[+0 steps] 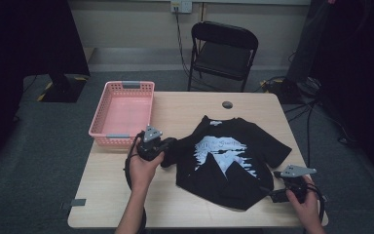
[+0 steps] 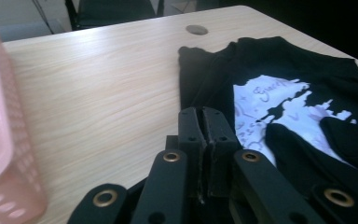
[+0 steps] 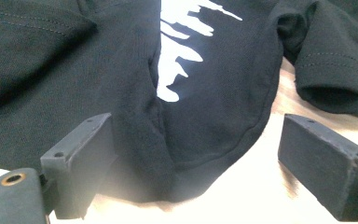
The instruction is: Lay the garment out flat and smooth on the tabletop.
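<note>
On the light wooden table point(image 1: 126, 195), a black T-shirt point(image 1: 229, 161) with a white printed graphic lies partly folded, its collar toward the far edge and one lower corner turned up over the print. Left gripper point(image 1: 168, 148), held in the person's left hand point(image 1: 143, 168), sits at the shirt's left sleeve; in the left gripper view its two black jaws stand pressed together, with the sleeve's dark cloth right at them, though whether any cloth is pinched between them cannot be told. Right gripper point(image 1: 272, 195), held in the right hand point(image 1: 304, 200), lies low on the table at the shirt's near right corner; in the right gripper view its jaws stand wide apart, with a bunched fold of the hem point(image 3: 168, 154) between them and not pressed by either pad. A pink plastic basket point(image 1: 126, 87) stands at the table's far left corner, just beyond the left gripper. A black folding chair point(image 1: 222, 48) stands behind the table.
</note>
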`<state>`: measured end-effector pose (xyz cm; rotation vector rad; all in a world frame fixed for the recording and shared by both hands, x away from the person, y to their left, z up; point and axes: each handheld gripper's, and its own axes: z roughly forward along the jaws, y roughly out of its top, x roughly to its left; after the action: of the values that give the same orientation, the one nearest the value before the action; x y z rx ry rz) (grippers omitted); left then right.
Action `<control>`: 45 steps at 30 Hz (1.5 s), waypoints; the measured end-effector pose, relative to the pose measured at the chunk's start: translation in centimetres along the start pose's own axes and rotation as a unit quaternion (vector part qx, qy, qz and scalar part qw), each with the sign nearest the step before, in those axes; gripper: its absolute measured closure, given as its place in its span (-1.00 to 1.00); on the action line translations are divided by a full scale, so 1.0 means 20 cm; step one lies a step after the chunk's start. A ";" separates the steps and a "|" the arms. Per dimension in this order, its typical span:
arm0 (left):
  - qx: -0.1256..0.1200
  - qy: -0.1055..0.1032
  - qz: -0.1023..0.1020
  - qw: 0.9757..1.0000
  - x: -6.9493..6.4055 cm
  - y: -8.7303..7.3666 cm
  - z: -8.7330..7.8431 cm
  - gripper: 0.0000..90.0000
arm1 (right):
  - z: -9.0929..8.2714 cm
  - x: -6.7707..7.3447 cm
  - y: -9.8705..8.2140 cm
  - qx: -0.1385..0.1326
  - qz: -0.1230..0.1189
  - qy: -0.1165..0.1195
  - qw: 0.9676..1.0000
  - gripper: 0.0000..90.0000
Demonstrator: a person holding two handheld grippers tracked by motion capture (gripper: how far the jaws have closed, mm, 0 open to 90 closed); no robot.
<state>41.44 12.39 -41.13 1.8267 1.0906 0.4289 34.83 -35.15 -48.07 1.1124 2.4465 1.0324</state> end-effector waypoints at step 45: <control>0.040 -0.033 0.074 0.996 -0.17 -0.33 0.01 -0.63 | 0.00 0.00 0.00 0.000 -0.001 0.000 1.000 -0.78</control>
<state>36.50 10.49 -46.31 1.9869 0.9435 0.4122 34.86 -35.13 -48.07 1.1108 2.4476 1.0317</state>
